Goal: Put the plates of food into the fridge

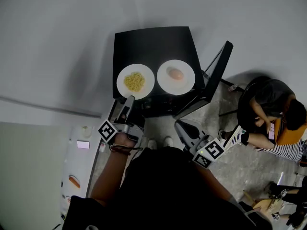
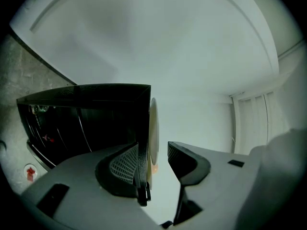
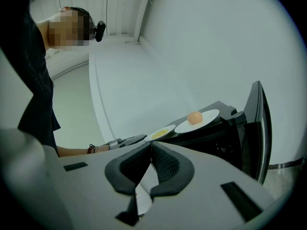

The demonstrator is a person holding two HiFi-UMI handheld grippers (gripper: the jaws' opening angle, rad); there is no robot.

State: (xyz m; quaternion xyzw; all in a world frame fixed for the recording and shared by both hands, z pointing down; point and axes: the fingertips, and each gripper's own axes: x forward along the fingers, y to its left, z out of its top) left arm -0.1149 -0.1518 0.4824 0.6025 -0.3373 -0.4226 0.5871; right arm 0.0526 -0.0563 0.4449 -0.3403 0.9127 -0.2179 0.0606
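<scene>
Jaws of the left gripper (image 2: 153,150) stand spread, and between them the rim of the round white plate of yellow food (image 2: 154,128) shows edge-on. The rim sits nearer one pad, just beside the black top edge of the fridge. The other pad stands clear of it, so nothing is pinched. In the head view the left gripper (image 1: 128,101) reaches the plate's (image 1: 147,75) near edge, and the loose yellow food (image 1: 135,81) lies just beyond the fingertips.

The right gripper (image 3: 149,145) has its jaws pressed together with nothing between them. In the head view it (image 1: 184,128) hangs close to the person's body, short of the fridge. Ahead of its jaws, somewhat to their right, the yellow-food plate (image 3: 160,133) appears first, with the left gripper (image 3: 125,140) at its edge.

Just past that plate is a second round white plate (image 3: 206,119) carrying a smooth, rounded orange-pink piece of food (image 3: 194,117). In the head view this plate (image 1: 187,83) lies just beside the first, straight beyond the right jaws.

Both plates rest on top of the small black box-shaped fridge (image 1: 153,44), not inside it. Its black door (image 1: 218,71) hangs open to the right of both pairs of jaws. Beyond the fridge is a plain white wall (image 1: 144,8). Well off to the right, a seated person (image 1: 273,123) bends forward.
</scene>
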